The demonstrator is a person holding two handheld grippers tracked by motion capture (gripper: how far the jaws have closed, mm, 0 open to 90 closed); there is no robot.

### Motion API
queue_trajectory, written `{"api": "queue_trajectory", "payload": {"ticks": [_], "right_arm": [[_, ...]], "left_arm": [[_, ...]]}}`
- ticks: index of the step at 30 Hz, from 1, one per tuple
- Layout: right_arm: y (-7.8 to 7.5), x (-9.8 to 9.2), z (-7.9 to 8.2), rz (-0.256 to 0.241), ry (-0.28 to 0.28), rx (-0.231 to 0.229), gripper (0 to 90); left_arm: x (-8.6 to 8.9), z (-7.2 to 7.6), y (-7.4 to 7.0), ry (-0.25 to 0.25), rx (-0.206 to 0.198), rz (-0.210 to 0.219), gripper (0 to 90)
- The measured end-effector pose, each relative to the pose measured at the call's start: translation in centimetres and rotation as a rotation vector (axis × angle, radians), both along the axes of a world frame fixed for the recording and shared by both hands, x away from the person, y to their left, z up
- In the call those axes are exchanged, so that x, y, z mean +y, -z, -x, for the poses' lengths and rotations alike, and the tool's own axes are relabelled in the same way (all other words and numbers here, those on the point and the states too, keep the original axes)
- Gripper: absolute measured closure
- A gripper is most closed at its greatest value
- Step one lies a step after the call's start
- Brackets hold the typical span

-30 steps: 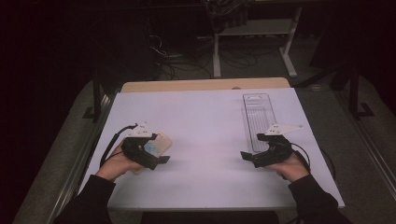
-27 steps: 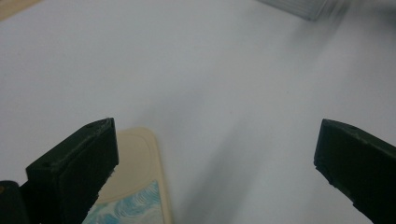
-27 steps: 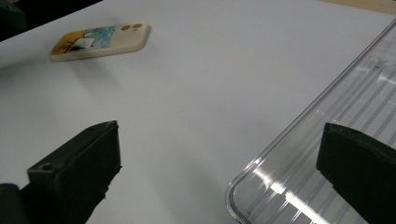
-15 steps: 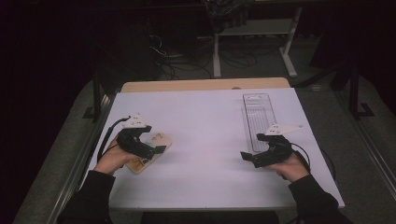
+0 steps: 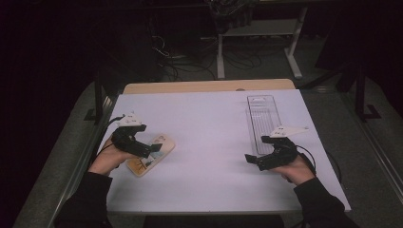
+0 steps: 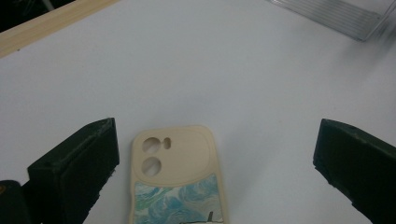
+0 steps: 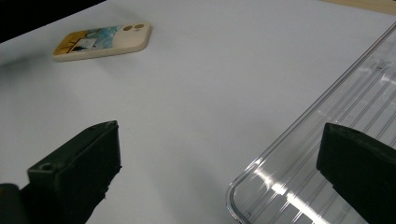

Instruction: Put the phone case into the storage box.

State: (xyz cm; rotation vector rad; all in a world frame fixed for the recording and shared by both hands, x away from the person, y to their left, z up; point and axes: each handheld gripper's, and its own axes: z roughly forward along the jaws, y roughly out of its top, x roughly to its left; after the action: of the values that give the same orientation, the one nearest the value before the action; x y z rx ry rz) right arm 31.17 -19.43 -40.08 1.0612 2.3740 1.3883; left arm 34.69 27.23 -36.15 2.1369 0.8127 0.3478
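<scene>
A cream phone case (image 5: 157,151) with a blue and yellow picture lies flat on the white table (image 5: 209,123), camera cut-outs pointing away from me. My left gripper (image 5: 147,148) sits at the case's near left end. In the left gripper view the case (image 6: 175,177) lies low between the wide-open jaws of that gripper (image 6: 215,129), closer to the left jaw, touching neither. My right gripper (image 5: 255,149) stands open at the near end of a clear plastic tray (image 5: 263,118). In the right gripper view nothing sits between the jaws of this gripper (image 7: 219,130), with the case (image 7: 102,39) far off.
The clear ribbed tray (image 7: 327,107) lies lengthwise on the table's right side, with its rounded near corner just ahead of the right jaw. A wooden strip (image 5: 209,86) runs along the table's far edge. Dark floor, cables and a metal stand (image 5: 259,33) lie beyond.
The phone case has come down from the left gripper's jaws onto the table and lies a little nearer to me. The left gripper has opened and drawn slightly back. The right hand stayed still.
</scene>
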Motion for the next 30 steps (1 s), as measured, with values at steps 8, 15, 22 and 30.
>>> {"api": "queue_trajectory", "payload": {"ticks": [8,15,22,30], "right_arm": [[0.0,0.0,0.0,0.002,0.001,0.003,0.0],[0.0,0.0,0.0,0.002,0.000,0.002,0.0],[0.0,0.0,0.0,0.002,0.000,0.002,0.0],[0.0,0.0,0.0,0.002,0.000,0.002,0.0]], "left_arm": [[1.5,-0.3,-0.4,-0.048,-0.012,-0.005,0.0],[2.9,-0.5,-0.4,-0.091,-0.010,0.003,0.0],[3.0,-0.6,-0.1,-0.074,0.004,-0.025,0.0],[3.0,-0.6,0.6,-0.083,0.019,-0.039,0.0]]}}
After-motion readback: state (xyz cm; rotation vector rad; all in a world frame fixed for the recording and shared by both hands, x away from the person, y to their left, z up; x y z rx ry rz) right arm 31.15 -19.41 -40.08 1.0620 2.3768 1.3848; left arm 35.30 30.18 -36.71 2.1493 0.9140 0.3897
